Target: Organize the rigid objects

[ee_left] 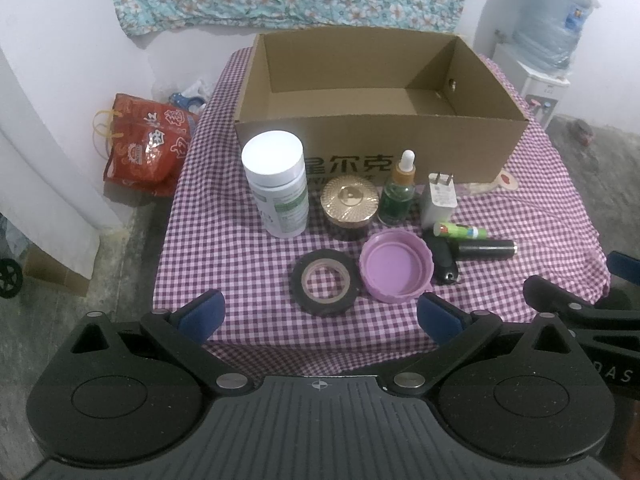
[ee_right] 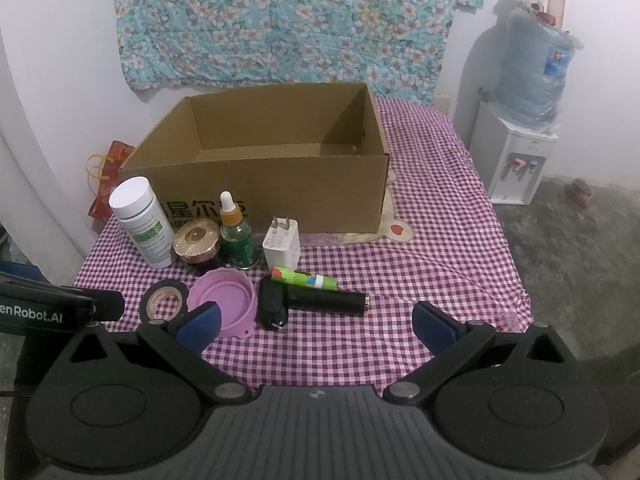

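An open cardboard box stands at the back of the checked table, empty inside. In front of it stand a white pill bottle, a gold-lidded jar, a green dropper bottle and a white charger plug. Nearer lie a black tape roll, a purple lid, a green tube, a black cylinder and a black key fob. My left gripper and right gripper are open and empty at the front edge.
The table has a purple checked cloth. A red bag sits on the floor at left. A water dispenser stands at right. A floral cloth hangs on the back wall.
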`<state>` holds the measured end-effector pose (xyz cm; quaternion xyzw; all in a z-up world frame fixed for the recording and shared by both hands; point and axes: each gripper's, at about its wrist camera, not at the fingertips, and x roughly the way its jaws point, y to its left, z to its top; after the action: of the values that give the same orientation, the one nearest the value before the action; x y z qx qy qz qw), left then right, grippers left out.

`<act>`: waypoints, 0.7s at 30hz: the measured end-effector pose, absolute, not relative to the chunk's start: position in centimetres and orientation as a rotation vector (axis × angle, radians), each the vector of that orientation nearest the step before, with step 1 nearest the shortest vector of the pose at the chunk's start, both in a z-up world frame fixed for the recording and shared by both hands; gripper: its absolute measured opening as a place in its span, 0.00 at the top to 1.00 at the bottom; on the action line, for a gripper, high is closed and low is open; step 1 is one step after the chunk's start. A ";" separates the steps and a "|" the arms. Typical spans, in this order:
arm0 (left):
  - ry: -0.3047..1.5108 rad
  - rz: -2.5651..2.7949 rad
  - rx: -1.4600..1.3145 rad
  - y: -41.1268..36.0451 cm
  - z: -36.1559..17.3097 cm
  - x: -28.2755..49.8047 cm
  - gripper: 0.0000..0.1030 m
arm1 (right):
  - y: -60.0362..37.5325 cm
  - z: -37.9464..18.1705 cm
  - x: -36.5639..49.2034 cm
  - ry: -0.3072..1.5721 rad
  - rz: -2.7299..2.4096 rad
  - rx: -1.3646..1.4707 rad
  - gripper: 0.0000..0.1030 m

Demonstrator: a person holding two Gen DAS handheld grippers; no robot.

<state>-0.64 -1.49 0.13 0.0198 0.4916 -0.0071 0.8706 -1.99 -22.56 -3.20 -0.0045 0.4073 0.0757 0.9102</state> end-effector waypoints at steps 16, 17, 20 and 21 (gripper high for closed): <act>1.028 -0.012 0.044 -1.5 0.2 -0.7 0.01 | -22.5 -3.2 -2.0 0.837 0.157 -0.007 0.00; 1.028 -0.012 0.044 -1.5 0.2 -0.7 0.01 | -22.5 -3.2 -2.0 0.837 0.157 -0.007 0.00; 1.029 -0.011 0.045 -1.6 0.1 -0.7 0.01 | -22.5 -3.2 -2.0 0.837 0.157 -0.006 0.00; 1.029 -0.011 0.046 -1.6 0.1 -0.7 0.01 | -22.5 -3.2 -2.0 0.837 0.157 -0.006 0.00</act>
<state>-0.72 -1.63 0.10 0.0220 0.4921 -0.0054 0.8702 -1.98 -22.53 -3.21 -0.0028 0.4059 0.0760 0.9107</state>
